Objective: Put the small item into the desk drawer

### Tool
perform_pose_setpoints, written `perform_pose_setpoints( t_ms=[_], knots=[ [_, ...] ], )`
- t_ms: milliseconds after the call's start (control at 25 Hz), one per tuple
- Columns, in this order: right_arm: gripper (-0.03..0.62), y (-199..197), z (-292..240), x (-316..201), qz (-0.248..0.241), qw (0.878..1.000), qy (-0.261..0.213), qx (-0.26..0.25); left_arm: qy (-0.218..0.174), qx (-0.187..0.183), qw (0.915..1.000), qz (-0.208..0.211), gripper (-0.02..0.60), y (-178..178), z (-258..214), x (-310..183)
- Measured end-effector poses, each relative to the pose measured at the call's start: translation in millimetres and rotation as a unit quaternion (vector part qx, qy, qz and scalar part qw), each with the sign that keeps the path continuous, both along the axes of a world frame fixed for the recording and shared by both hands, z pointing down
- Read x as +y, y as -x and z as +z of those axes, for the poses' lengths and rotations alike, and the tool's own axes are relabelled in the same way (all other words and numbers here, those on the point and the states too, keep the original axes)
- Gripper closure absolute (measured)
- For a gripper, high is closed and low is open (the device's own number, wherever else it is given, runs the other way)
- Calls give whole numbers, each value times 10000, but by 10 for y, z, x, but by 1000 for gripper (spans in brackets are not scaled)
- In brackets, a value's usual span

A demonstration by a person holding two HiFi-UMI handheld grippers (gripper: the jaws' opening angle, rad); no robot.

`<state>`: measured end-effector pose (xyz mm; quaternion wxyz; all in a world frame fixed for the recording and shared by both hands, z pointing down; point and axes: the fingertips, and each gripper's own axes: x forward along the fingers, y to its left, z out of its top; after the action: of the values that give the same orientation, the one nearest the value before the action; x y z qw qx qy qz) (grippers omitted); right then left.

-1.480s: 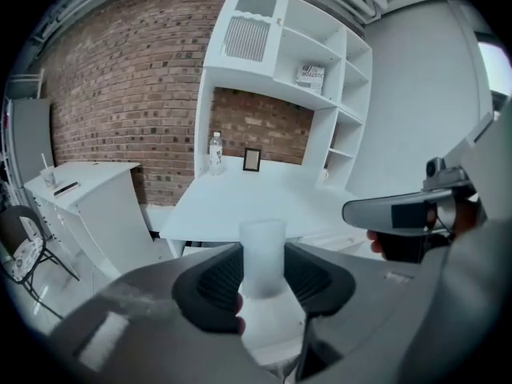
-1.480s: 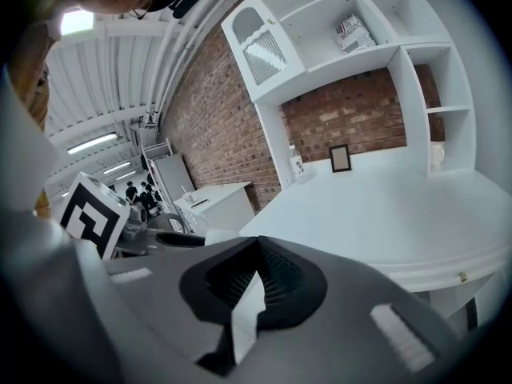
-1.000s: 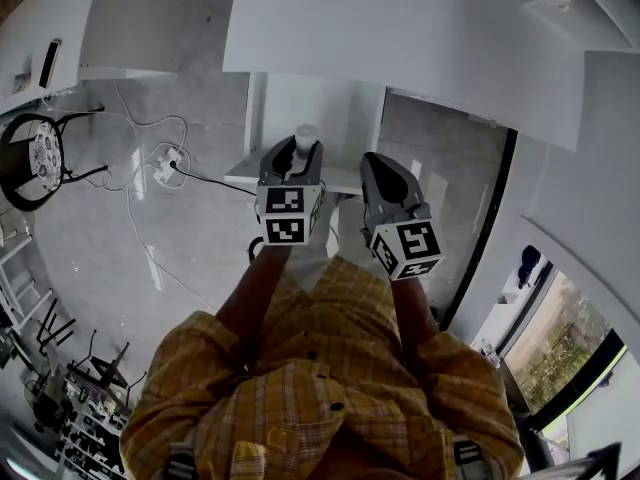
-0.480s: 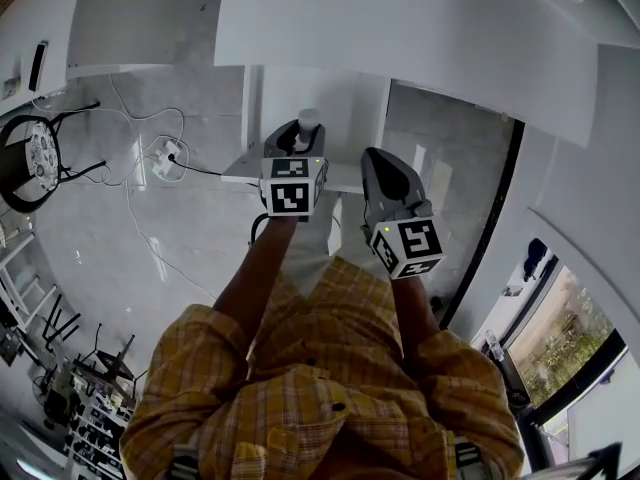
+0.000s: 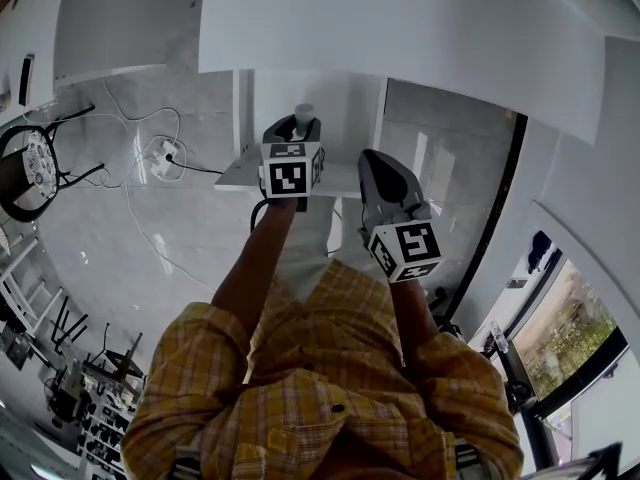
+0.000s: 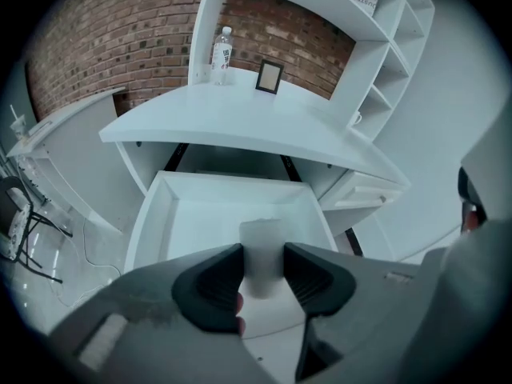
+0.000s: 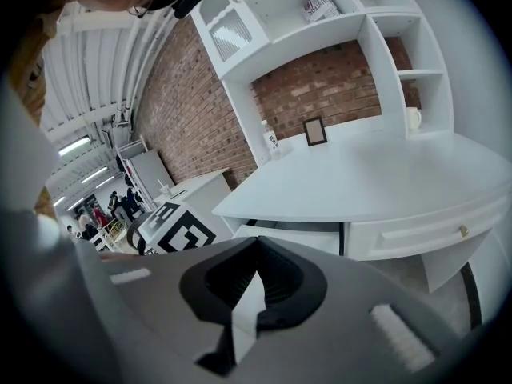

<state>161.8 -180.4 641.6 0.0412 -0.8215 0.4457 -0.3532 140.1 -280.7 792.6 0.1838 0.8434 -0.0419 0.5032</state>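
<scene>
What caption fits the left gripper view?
Left gripper holds a small white cylinder over the open desk drawer.

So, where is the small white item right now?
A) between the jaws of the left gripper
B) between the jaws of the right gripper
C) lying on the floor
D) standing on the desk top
A: the left gripper view shows the small white item clamped between the jaws of the left gripper, with the open drawer behind it.

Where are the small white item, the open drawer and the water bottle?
small white item point(image 6: 262, 250), left gripper view, the middle of its front face.
open drawer point(image 6: 147, 224), left gripper view, its left wall.
water bottle point(image 6: 222, 56), left gripper view, the middle of its body.
</scene>
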Motion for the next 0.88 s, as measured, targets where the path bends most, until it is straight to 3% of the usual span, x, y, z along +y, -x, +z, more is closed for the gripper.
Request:
perform_pose_setpoints(
  t_ms=[880],
  knots=[
    [594,-56,339,175,196,9989,194,-379,332,-837,9959,-19,411,-105,853,0]
  ],
)
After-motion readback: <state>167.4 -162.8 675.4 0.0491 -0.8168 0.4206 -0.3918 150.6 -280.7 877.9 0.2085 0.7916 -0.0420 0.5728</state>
